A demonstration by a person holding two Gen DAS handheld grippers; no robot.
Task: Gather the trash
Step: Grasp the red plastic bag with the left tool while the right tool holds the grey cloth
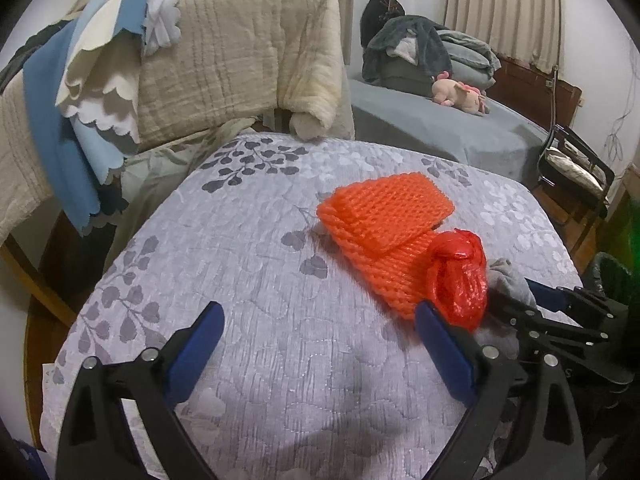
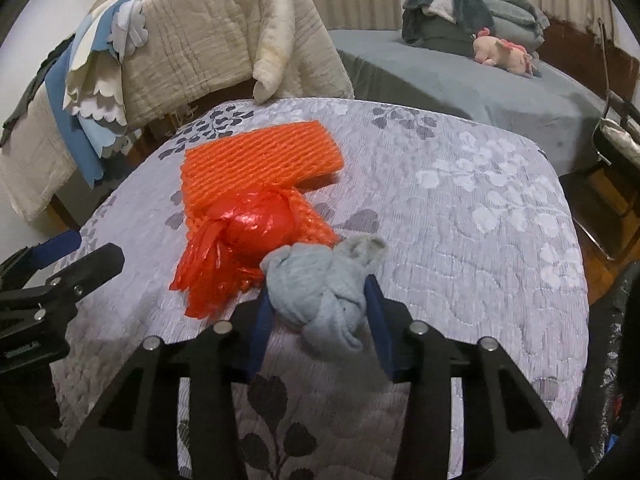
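Clamping grey knotted cloth [image 2: 324, 292], right hand-held gripper [image 2: 320, 312], beside red bag [image 2: 256, 228]

Quilted grey leaf-print cover [image 2: 460, 208] over table; lying on it: orange foam net sheets [image 2: 256, 156], knotted red plastic bag [image 2: 252, 228] atop the net, knotted pale blue-grey cloth wad [image 2: 320, 288] just beside bag

- I see a desk [image 1: 248, 280] under a grey leaf-print quilted cover
- beige quilt [image 1: 240, 56] draped over the chair behind it
- grey bed [image 1: 440, 128] beyond, clothes heaped on it
- beige curtains [image 1: 504, 4], wooden floor
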